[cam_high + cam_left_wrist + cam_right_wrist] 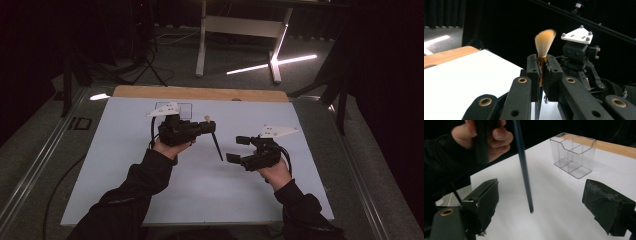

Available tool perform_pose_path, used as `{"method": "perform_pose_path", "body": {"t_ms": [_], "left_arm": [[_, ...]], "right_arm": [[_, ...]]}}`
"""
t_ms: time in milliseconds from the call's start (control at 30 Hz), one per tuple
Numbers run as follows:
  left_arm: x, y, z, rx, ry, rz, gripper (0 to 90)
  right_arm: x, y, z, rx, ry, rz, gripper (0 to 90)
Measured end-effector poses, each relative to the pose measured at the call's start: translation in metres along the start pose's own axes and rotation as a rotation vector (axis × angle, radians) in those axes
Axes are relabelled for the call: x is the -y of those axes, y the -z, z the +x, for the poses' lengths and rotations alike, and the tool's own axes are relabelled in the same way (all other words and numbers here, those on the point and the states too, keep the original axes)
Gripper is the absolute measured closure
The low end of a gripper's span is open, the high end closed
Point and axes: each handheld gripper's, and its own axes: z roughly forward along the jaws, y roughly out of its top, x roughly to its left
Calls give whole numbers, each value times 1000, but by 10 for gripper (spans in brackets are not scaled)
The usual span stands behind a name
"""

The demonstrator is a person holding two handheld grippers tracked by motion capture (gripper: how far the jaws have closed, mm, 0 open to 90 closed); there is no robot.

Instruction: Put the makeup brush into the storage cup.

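A brush with a tan bristle tuft (544, 41) and a dark slim handle (218, 147) is held above the white sheet (200, 195). My left gripper (212, 126) is shut on it at the golden ferrule (541, 61), bristles up and handle slanting down. In the right gripper view the handle (524, 170) hangs just above the sheet. My right gripper (238, 149) stands open to the right of the handle tip, its pads (486, 200) wide apart, holding nothing. The right gripper (576, 57) also sits behind the bristles in the left gripper view.
A clear plastic organiser with several compartments (574, 155) stands at the far side of the sheet (174, 107), near the wooden table edge (200, 93). Beyond the table, a white desk frame (240, 30) stands on the dark floor. A hand (496, 137) grips the left gripper's body.
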Motion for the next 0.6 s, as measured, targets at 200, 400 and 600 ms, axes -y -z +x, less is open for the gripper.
{"method": "perform_pose_path", "body": {"t_ms": [200, 400, 600], "left_arm": [[-7, 11, 0, -44, -15, -2, 843], [-11, 23, 2, -87, -26, 7, 843], [-16, 36, 4, -122, -34, 3, 843]], "right_arm": [[3, 6, -3, 25, 7, -14, 124], [6, 10, -3, 55, 35, -13, 125], [10, 13, -1, 88, 54, -6, 140]]}}
